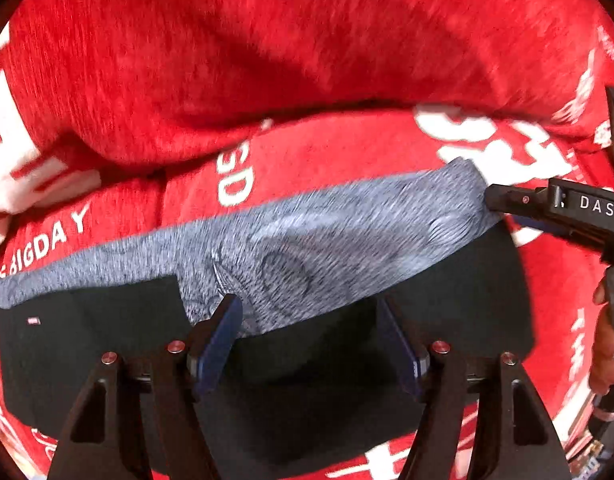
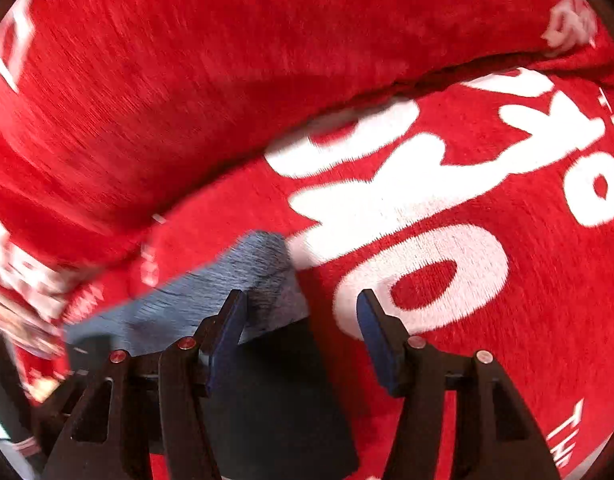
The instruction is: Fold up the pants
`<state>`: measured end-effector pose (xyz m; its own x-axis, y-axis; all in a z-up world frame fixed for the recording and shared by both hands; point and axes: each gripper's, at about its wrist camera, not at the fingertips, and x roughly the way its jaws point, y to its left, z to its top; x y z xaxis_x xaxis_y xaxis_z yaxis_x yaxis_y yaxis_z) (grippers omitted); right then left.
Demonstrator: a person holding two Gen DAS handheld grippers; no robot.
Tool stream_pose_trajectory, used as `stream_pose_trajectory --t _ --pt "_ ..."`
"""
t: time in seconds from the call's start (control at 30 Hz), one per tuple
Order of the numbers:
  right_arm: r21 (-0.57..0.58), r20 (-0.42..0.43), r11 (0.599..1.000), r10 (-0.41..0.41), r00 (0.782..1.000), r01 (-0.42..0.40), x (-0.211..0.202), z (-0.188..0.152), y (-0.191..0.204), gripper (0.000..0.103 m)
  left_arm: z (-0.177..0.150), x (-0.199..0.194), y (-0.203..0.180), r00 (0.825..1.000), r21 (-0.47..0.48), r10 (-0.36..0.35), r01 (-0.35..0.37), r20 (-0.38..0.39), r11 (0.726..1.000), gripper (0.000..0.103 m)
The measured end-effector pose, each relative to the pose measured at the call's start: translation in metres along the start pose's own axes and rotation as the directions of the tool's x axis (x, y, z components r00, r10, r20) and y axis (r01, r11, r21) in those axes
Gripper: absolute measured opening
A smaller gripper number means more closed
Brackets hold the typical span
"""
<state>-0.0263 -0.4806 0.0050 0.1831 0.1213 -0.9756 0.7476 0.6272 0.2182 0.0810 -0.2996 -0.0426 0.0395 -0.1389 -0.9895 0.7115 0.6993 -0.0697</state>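
Observation:
The pants [image 1: 307, 240] lie folded on a red blanket: a grey mottled waistband strip on top and black cloth [image 1: 467, 300] below it. My left gripper [image 1: 307, 312] is open, its jaws over the grey and black cloth near the middle. In the right wrist view the pants' right end shows as grey cloth [image 2: 243, 272] over black cloth [image 2: 283, 392]. My right gripper [image 2: 301, 308] is open over that corner, left finger on the grey edge. The right gripper also shows in the left wrist view [image 1: 499, 200] at the waistband's right end.
A red blanket with white lettering [image 1: 307, 152] covers the surface under the pants. A thick raised fold of the same blanket [image 1: 267, 60] runs across behind the pants, also seen in the right wrist view [image 2: 187, 100]. The person's hand [image 1: 605, 340] is at the right edge.

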Motion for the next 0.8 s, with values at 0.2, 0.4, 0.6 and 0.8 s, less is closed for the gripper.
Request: stream_pose_trajectory --t 0.2,0.4,0.6,0.8 --pt "-0.188 0.033 0.97 -0.149 0.988 0.152 0.012 -0.019 0.038 0.061 -0.021 0.011 0.021 0.998 -0.05 -0.022 0.019 -0.057 0.999 0.078" --pt "-0.28 0.02 0.952 -0.124 0.992 0.125 -0.006 -0.042 0.057 0.065 -0.032 0.0 0.037 0.997 -0.051 0.005 -0.009 -0.073 0.999 0.078" --pt "-0.276 0.036 0.954 -0.115 0.993 0.121 -0.028 -0.066 0.057 0.066 -0.043 -0.015 0.056 0.998 -0.062 0.02 -0.024 -0.063 0.998 0.078" --pt "-0.27 0.057 0.96 -0.06 0.997 0.073 -0.057 -0.085 0.068 0.066 -0.06 -0.028 0.086 0.998 -0.124 0.032 -0.04 -0.061 0.991 0.078"
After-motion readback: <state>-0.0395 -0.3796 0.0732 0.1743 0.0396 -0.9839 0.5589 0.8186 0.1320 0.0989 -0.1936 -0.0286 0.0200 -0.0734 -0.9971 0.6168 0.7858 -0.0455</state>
